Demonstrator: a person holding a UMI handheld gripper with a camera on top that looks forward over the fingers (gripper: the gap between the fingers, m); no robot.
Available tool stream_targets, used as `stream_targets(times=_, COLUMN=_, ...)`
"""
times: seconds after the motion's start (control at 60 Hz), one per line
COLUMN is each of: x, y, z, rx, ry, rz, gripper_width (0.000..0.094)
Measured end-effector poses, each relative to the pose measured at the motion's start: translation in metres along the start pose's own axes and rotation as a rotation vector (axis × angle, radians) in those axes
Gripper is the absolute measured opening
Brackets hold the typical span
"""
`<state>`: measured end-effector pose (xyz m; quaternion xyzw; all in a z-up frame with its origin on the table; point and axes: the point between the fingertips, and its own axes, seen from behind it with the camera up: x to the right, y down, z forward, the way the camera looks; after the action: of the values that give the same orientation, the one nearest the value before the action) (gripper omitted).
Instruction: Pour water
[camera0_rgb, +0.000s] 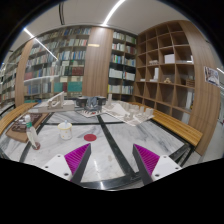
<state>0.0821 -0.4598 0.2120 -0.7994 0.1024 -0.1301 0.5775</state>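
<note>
My jaws (112, 160) stand wide apart, holding nothing, magenta pads (77, 157) over the pale marbled tabletop (110, 140). Just ahead: a red lid (90, 137), a small white cup (65, 131). Beyond, clutter, wooden benches (175, 127), bookshelves (60, 62). No legible writing.

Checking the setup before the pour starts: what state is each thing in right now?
hand-held gripper: open, empty, held above the table.
white cup: upright on the table, beyond the fingers; contents cannot be told.
red round thing: flat on the table beside the cup.
table: cluttered at its far end.
</note>
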Motion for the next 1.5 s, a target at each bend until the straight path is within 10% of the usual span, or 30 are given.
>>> stream_targets(times=0.5, x=-0.233, y=0.098, z=-0.020, rx=-0.094, ry=-0.261, rz=-0.057, gripper_width=0.0856)
stream_targets(times=0.95, x=-0.470, y=0.066, z=0.097, rx=0.053, ry=-0.404, rz=-0.104, gripper_width=0.0852)
stream_targets(times=1.083, x=-0.489, y=0.057, z=0.137, rx=0.080, ry=-0.410, rz=-0.093, gripper_width=0.0751)
stream_targets(times=1.167, x=-0.491, y=0.051, z=0.149, rx=0.107, ry=-0.406, rz=-0.093, gripper_width=0.0527)
stream_targets(times=1.5, x=-0.501, y=0.010, z=0.135, rx=0.146, ry=-0.575, rz=0.074, gripper_width=0.0387)
